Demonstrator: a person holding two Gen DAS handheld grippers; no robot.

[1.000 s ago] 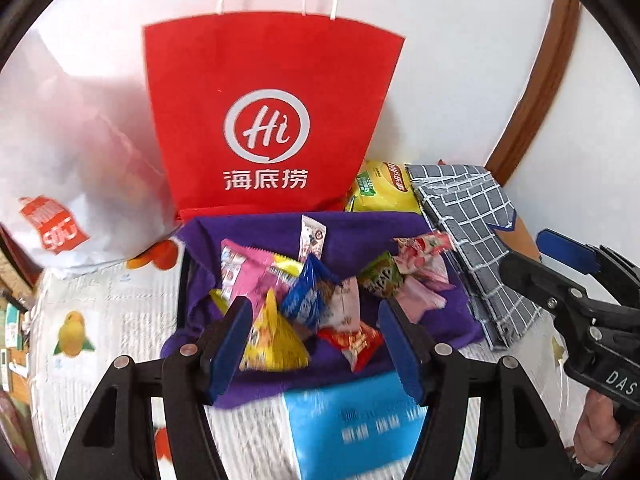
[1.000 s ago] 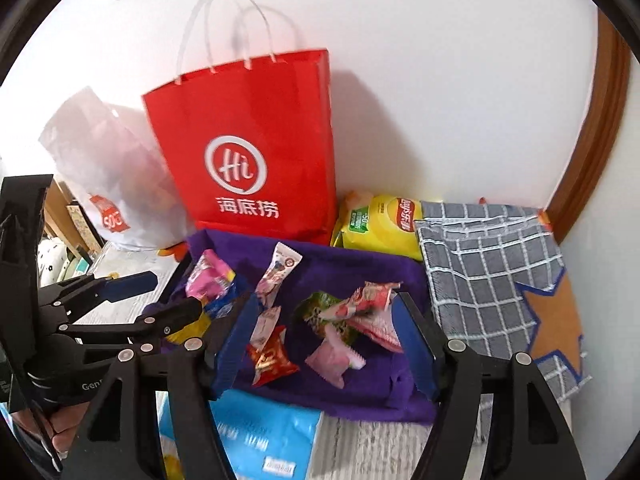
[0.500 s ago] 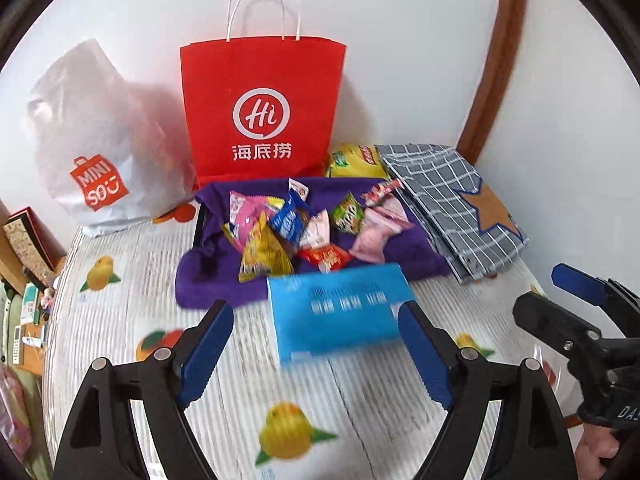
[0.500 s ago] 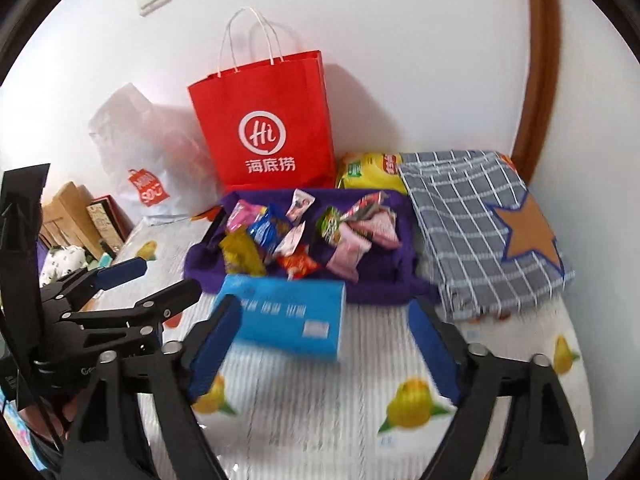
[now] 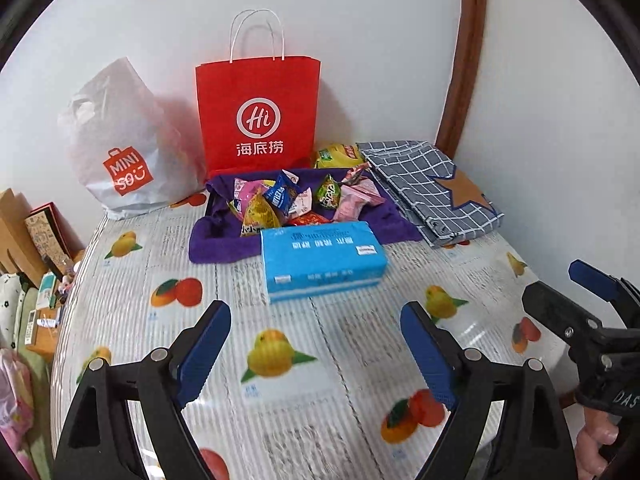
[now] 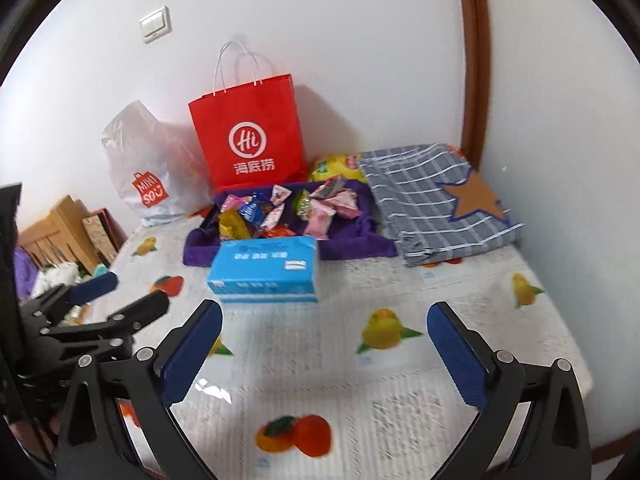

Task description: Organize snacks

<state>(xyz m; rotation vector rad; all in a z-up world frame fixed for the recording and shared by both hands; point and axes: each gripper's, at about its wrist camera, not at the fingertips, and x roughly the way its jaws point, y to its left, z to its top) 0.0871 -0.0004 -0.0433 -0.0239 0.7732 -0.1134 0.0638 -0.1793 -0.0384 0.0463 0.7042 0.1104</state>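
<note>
Hovering wide open and empty over the worktop, the left hand-held gripper and the right hand-held gripper both sit well short of the snacks, which lie heaped on a purple cloth between a white plastic bag and a checked cloth. The blue tissue pack touches the purple cloth's near edge, so a low reach risks shoving it into the pile. The packets overlap and look slippery, so a pinch may lift two or drop one.

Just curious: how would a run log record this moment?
left claw open | right claw open | small wrapped snacks untouched on purple cloth
</note>
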